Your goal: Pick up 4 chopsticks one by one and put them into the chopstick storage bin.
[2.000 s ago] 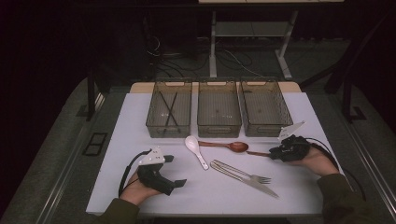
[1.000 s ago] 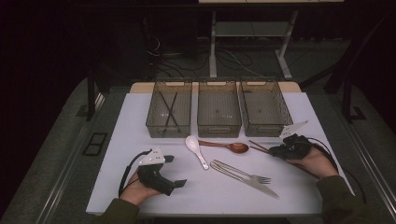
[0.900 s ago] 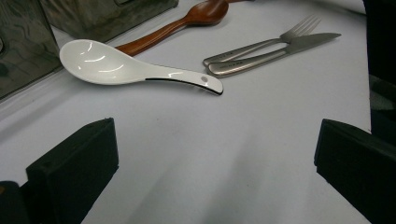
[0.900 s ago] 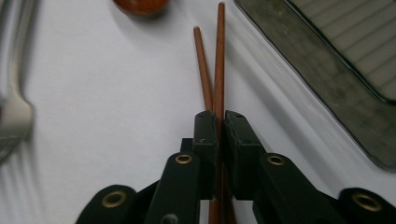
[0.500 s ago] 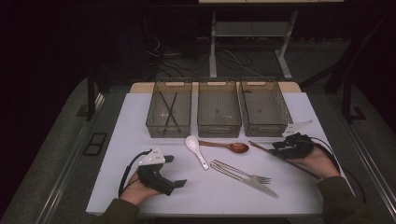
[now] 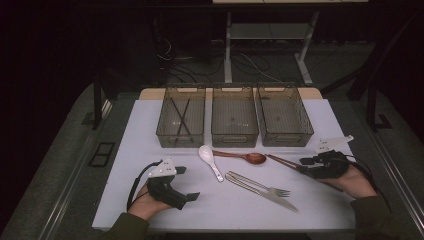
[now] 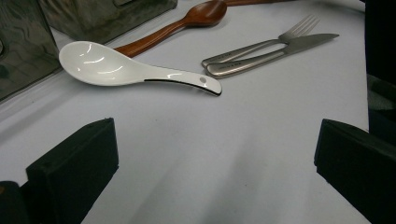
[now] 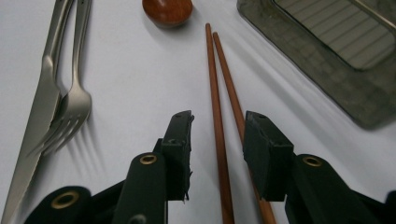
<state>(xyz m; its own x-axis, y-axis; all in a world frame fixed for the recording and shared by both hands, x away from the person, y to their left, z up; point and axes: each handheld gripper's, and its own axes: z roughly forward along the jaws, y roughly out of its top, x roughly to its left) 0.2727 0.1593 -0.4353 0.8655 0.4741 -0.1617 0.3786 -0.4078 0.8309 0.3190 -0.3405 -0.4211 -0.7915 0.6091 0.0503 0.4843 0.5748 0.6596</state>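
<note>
Leaving bare bench around left gripper, fingers spread wide, white spoon ahead. Straddling brown chopsticks with right gripper, fingers just opened, clear of both sticks; grey bin edge close alongside.

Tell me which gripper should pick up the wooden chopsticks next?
Right. The right gripper already straddles the wooden chopsticks, jaws open either side. The left gripper rests across the table, nearer the white spoon.

No readable text, faint engraving on cutlery handles too blurred
</note>
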